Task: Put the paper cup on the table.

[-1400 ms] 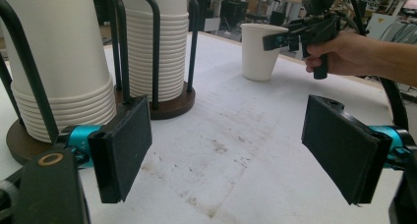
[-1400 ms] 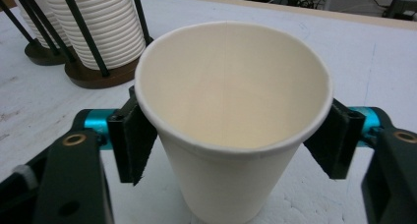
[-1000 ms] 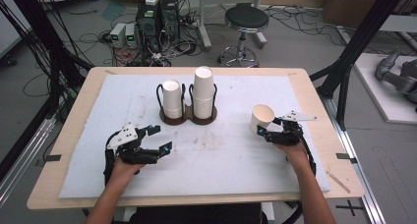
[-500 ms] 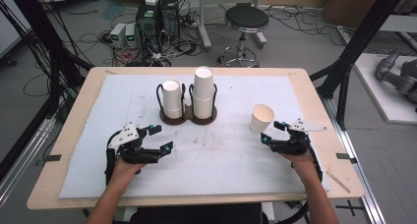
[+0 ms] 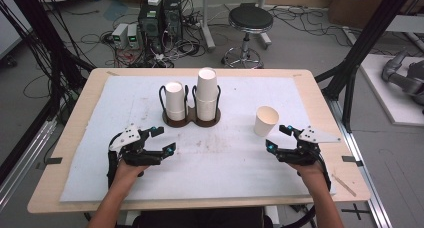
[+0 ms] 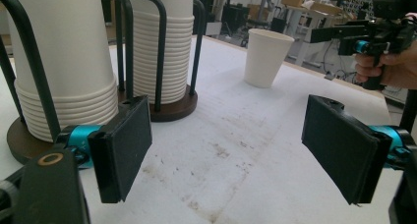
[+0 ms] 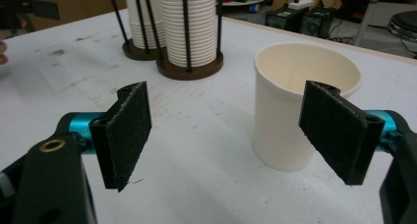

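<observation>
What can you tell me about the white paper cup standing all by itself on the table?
The single white paper cup stands upright, mouth up, on the white table cover, to the right of the dark cup holder with its stacks. It looks like plain paper, wider at its rolled rim than at its base, and seems empty as far as its creamy inside shows. Nothing touches it except the cover beneath. The right gripper sits close beside it, jaws open and apart from it.

Grey floor (image 5: 300, 43), black stool (image 5: 246, 20), computer towers (image 5: 160, 15), perhaps cardboard boxes (image 5: 357, 3).
</observation>
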Demonstrator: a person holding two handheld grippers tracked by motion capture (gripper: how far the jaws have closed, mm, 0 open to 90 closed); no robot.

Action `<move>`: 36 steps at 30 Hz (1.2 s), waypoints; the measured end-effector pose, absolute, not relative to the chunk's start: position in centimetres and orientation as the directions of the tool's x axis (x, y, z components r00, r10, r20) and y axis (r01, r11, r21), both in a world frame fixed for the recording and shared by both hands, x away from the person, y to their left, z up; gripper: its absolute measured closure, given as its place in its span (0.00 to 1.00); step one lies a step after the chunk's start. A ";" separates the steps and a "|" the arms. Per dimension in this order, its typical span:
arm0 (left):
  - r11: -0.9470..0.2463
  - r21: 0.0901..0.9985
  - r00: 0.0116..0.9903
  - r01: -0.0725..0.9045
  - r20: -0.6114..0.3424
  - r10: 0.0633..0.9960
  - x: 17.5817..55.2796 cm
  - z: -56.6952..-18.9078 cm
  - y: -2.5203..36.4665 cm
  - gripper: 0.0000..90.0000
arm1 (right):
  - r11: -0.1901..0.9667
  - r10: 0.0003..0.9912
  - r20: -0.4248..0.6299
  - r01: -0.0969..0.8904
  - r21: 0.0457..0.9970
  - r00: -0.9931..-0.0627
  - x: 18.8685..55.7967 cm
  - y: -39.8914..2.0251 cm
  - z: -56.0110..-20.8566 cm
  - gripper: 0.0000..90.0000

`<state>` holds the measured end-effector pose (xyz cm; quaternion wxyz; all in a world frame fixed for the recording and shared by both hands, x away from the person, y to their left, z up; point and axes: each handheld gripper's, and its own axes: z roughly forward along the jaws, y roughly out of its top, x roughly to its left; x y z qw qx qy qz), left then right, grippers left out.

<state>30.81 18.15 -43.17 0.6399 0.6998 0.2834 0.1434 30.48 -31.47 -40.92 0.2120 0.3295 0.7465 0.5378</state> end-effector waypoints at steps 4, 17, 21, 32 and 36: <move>-0.019 0.978 0.800 0.206 -0.157 0.579 30.8 -42.9 18.1 0.21 | 0.222 0.691 0.022 0.241 0.945 -0.722 29.9 -31.0 -40.4 0.23; -0.011 0.981 0.798 0.192 -0.150 0.583 30.4 -42.7 18.5 0.21 | 0.213 0.660 0.022 0.215 0.953 -0.751 29.1 -30.6 -39.7 0.23; -0.009 0.983 0.799 0.185 -0.145 0.583 30.1 -42.6 18.6 0.21 | 0.211 0.655 0.025 0.214 0.954 -0.755 28.9 -30.4 -39.7 0.23; -0.005 0.984 0.800 0.180 -0.144 0.583 29.9 -42.5 18.8 0.21 | 0.218 0.658 0.016 0.210 0.953 -0.753 28.6 -30.2 -39.5 0.23; -0.002 0.984 0.799 0.178 -0.144 0.584 29.8 -42.4 18.8 0.21 | 0.220 0.658 0.012 0.207 0.953 -0.753 28.6 -30.2 -39.5 0.23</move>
